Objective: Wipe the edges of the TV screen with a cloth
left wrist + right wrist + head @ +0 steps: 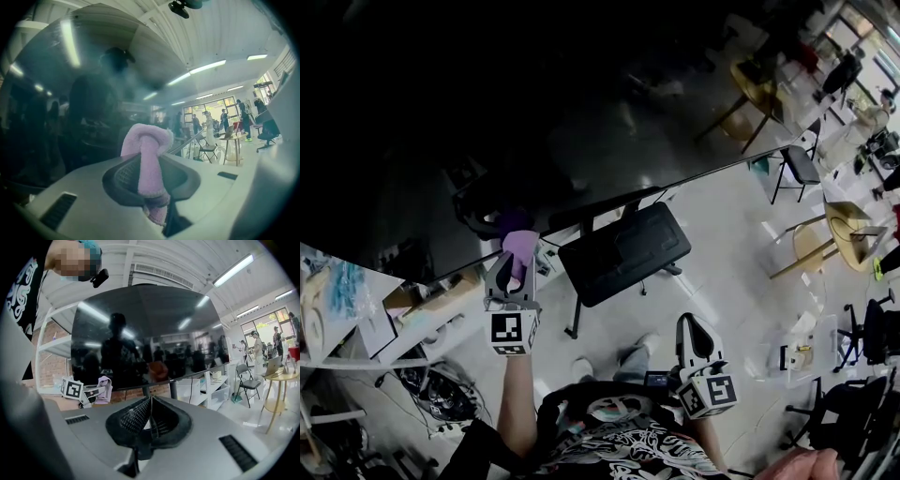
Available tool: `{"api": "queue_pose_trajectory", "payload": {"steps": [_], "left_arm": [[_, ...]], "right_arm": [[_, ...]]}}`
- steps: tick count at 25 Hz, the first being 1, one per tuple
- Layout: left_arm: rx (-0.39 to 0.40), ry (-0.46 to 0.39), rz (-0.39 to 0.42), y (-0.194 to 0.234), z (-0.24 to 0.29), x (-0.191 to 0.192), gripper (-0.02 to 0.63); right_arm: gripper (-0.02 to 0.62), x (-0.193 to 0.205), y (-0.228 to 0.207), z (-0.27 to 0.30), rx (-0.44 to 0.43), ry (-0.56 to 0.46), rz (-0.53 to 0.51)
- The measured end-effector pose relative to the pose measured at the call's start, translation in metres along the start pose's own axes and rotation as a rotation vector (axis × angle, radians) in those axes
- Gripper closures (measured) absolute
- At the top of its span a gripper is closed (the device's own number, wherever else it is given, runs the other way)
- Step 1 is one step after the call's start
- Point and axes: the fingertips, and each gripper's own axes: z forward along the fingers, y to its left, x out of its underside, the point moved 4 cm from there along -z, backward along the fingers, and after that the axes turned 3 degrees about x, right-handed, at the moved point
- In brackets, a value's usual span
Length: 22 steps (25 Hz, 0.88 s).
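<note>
Pinching the purple cloth (147,161) tight, your left gripper (514,269) holds it at the TV screen's (581,103) bottom edge, just ahead. Your right gripper (695,325) hangs lower, jaws together on nothing. Wiping looks underway here, and the other edges probably remain.

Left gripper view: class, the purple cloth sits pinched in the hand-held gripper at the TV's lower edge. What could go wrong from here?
1. Only a small tuft of the purple cloth shows past the left hand-held gripper, so its hard tips might scrape the TV screen.
2. The right hand-held gripper is shut, empty and held away from the screen, so a firm push could perhaps rock it with nothing steadying it.
</note>
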Motion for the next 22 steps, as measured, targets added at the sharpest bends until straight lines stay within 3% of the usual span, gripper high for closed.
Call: {"api": "queue_pose_trajectory", "payload": {"steps": [22], "left_arm": [[0.132, -0.011, 0.016, -0.055, 0.059, -0.014, 0.511]], "right_arm": [[0.566, -0.002, -0.044, 0.003, 0.057, -0.005, 0.021]]}}
